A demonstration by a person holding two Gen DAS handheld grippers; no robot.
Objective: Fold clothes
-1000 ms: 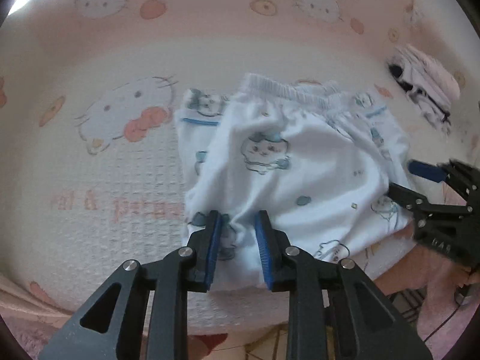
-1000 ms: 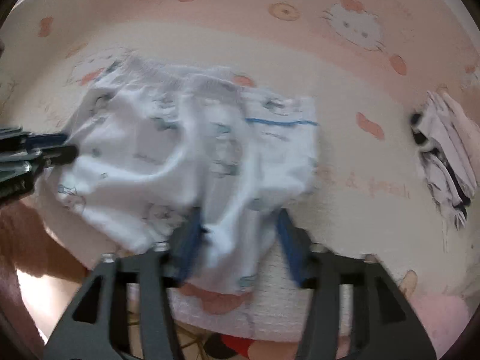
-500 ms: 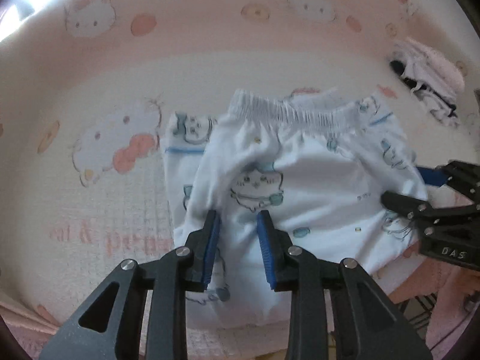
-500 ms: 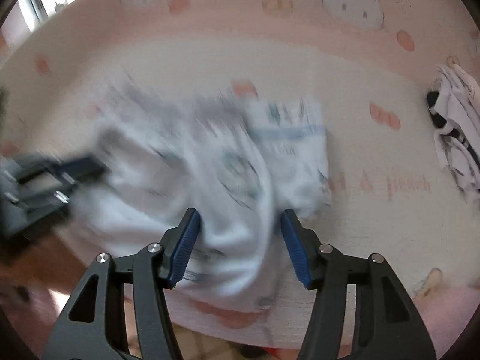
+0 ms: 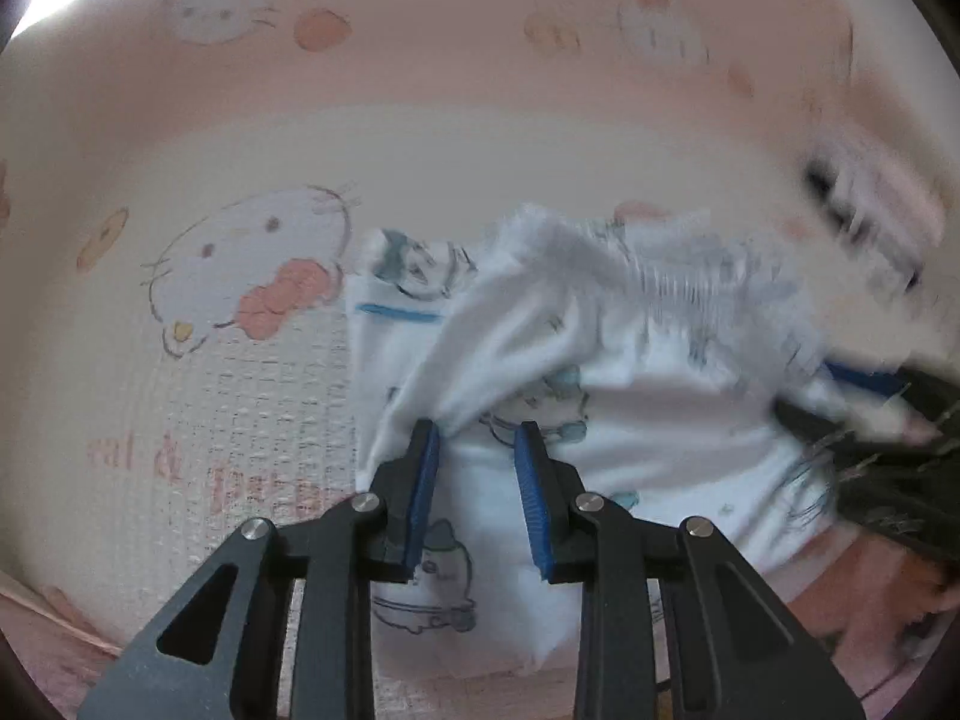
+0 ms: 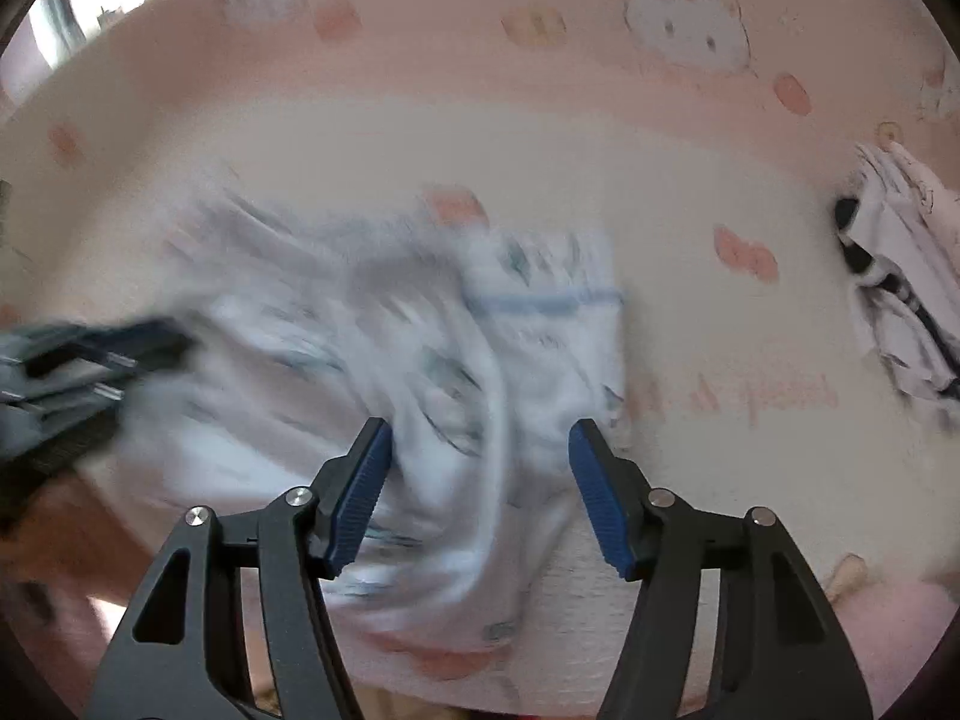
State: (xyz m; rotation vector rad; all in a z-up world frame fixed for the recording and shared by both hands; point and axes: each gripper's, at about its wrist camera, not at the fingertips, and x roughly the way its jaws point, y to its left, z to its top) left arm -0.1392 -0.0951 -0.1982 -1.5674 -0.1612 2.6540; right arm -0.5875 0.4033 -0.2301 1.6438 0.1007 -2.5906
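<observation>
Here, in the left wrist view, the small white cotton shorts with pale blue cartoon prints and a gathered elastic waistband (image 5: pixel 600 360) lie on the pink-and-cream waffle-textured blanket printed with white cartoon cats (image 5: pixel 240 138). The left gripper (image 5: pixel 478 450), black with blue ribbed pads, sits over the near part of the shorts; its fingers stand a little apart, and a raised ridge of the white cloth meets the tip of the left-hand pad (image 5: pixel 423 480). Whether that cloth is truly pinched cannot be told. A folded layer with a thin blue stripe shows at the far-left corner of the shorts, next to the large cat face with the coral bow. The right gripper (image 5: pixel 864 396) is a dark blur at the right edge of the shorts, one blue pad just visible against the cloth; its finger state cannot be read from here. Beyond the shorts to the far right lies a blurred heap of white and black clothing (image 5: pixel 870 210).

In the right wrist view, the shorts (image 6: pixel 420 372) are smeared by motion and bunched into twisted folds on the blanket (image 6: pixel 690 138). The right gripper (image 6: pixel 480 462) is over the near half of the shorts with its fingers spread wide, the cloth lying between the blue pads and clamped by neither. The left gripper (image 6: pixel 114 354) shows as a blurred dark shape at the left edge of the shorts. The heap of white and black clothing (image 6: pixel 900 282) lies well apart from the shorts, at the far right on the blanket.
</observation>
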